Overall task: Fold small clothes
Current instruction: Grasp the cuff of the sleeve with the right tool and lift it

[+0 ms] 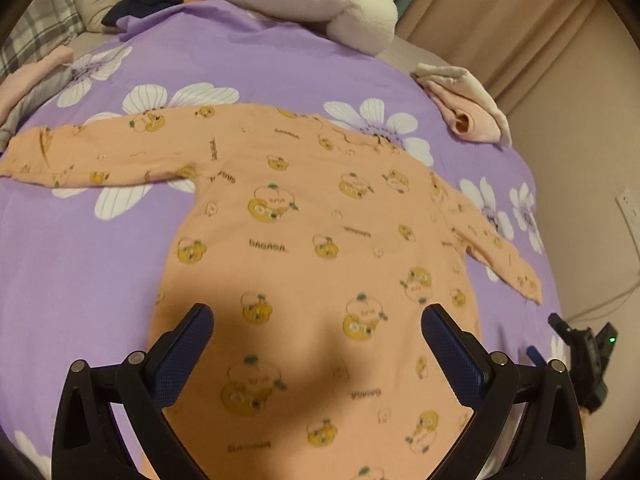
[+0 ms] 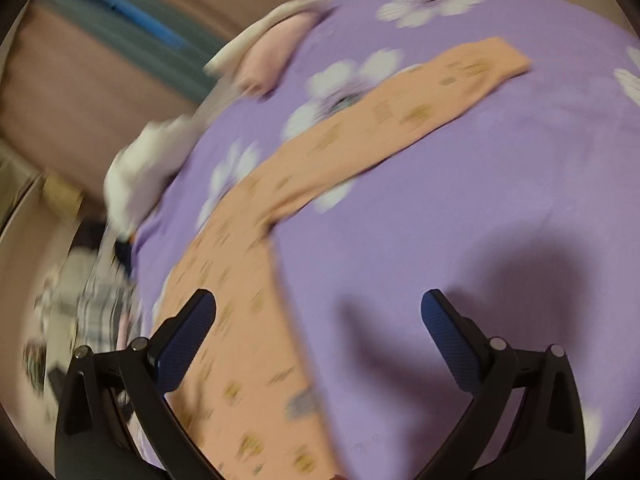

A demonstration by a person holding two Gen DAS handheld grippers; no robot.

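Left wrist view shows the orange shirt [image 1: 320, 240] spread flat on the purple bedspread [image 1: 80, 280], both long sleeves stretched out to the sides, collar toward the far end. The left gripper [image 1: 316, 324] hovers over the lower body of the shirt with its fingers spread wide, holding nothing. In the blurred right wrist view, the right gripper [image 2: 318, 308] is likewise released and empty, straddling the shirt's side edge [image 2: 288, 320], with one sleeve [image 2: 400, 120] running away across the bed.

The shirt looks like thin, soft knit — light, limp, with no stiffness of its own, so it should drape and crease wherever it is lifted. It likely clings a little to the bedspread rather than sliding. Sensible places to pinch are a sleeve cuff or a hem corner — a single layer at the edge, so the bedspread beneath is not gathered up too.
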